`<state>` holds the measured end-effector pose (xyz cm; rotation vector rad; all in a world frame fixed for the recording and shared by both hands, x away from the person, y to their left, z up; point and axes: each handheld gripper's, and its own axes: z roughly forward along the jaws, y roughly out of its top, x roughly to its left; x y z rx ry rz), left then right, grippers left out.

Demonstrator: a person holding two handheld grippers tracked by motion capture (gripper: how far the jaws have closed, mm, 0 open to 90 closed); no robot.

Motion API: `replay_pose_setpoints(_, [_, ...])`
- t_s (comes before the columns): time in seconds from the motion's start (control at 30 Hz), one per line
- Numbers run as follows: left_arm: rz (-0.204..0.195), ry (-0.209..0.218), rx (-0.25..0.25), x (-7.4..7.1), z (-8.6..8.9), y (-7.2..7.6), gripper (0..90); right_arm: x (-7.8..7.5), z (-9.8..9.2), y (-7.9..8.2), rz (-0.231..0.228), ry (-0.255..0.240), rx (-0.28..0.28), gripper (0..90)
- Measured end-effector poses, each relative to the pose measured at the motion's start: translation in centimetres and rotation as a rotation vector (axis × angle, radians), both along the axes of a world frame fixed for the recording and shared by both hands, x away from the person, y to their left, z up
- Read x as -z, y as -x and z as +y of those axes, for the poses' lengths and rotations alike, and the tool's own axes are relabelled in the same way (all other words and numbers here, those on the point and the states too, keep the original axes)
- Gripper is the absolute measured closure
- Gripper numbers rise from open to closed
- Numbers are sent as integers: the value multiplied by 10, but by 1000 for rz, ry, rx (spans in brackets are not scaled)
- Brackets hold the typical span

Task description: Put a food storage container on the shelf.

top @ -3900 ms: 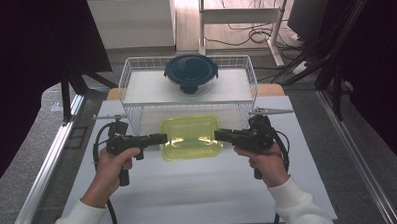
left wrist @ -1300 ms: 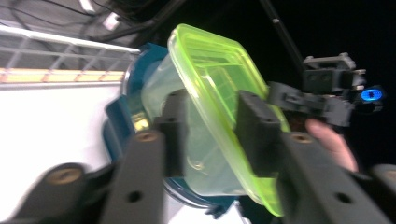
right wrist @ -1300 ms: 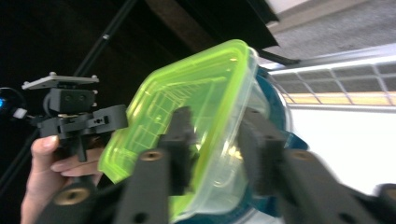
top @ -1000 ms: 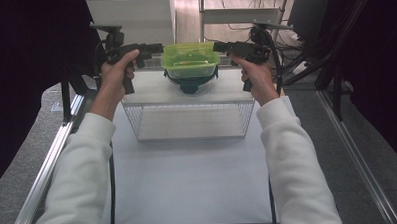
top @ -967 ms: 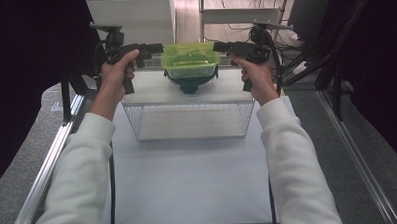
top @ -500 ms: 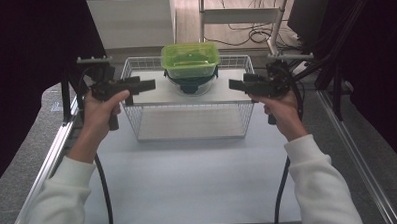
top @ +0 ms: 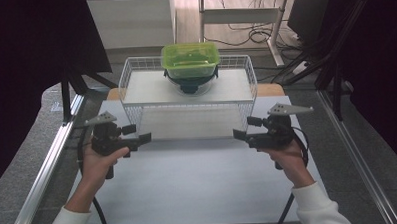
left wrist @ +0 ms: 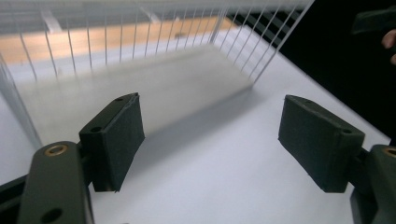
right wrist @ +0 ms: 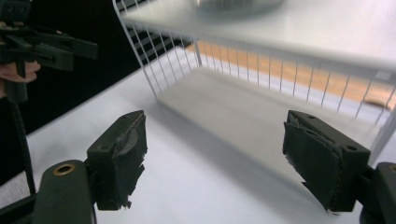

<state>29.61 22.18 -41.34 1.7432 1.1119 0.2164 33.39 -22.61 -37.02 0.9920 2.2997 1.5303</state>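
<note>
A lime-green lidded container [top: 190, 60] rests on top of a dark bowl [top: 190, 85], which stands on the upper shelf of a white wire rack [top: 135, 89]. In front of the rack and low over the white table, my left gripper [top: 137, 134] is off its left corner and my right gripper [top: 247, 128] off its right corner. They point inward at each other. The left gripper [left wrist: 217, 140] is open with bare table between its pads [left wrist: 114, 140]. My right gripper [right wrist: 219, 158] is open too, and its worn pads [right wrist: 322, 161] hold nothing.
The wire rack [left wrist: 140, 37] [right wrist: 233, 56] has a lower space open at the front. A metal rail [top: 48, 162] runs along the table's left edge, another along the right. Dark stands and cables sit behind the rack. White table surface [top: 199, 187] spreads between the hands.
Both grippers let go of the green container, leaving it on the bowl. The hands moved apart, then drew back toward the person and down to the table in front of the rack.
</note>
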Motion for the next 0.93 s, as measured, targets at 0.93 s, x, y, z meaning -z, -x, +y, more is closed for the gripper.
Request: replay_pose_setpoints(0.93, [99,-125,-13,73,-5,22,221,99,-15,29,107,121,43,218])
